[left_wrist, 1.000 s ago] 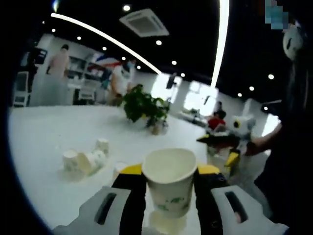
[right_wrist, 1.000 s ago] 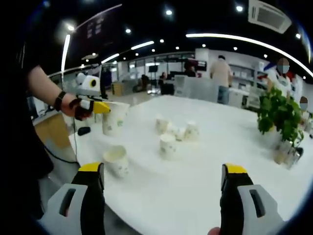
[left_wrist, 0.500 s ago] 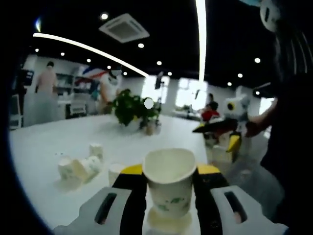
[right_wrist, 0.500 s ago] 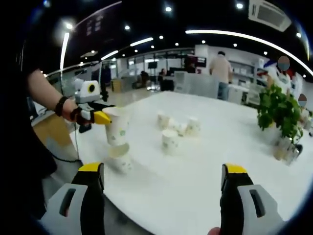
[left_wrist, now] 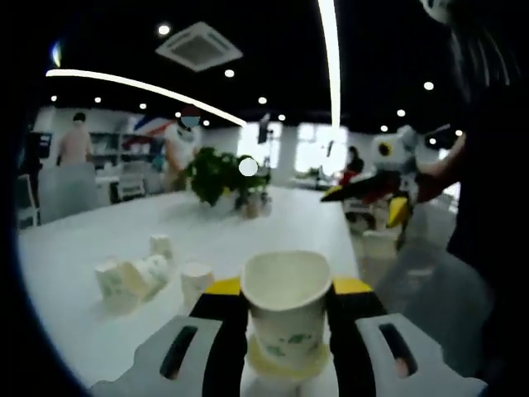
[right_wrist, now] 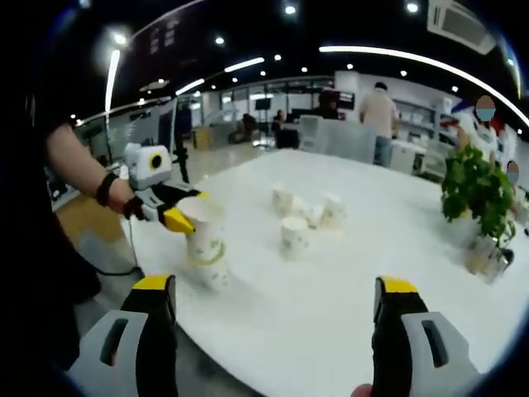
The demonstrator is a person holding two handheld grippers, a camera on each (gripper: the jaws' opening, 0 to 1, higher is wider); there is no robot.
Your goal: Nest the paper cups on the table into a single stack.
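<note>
Since one second ago the white paper cup with green print held by the left tongs has come down into a second white paper cup standing near the bench edge nearest the person; its base appears seated inside that rim. The left tongs remain clamped on the upper cup, the wrist level. The right tongs hover above the bench, jaws wide apart. Loose paper cups lie mid-bench.
</note>
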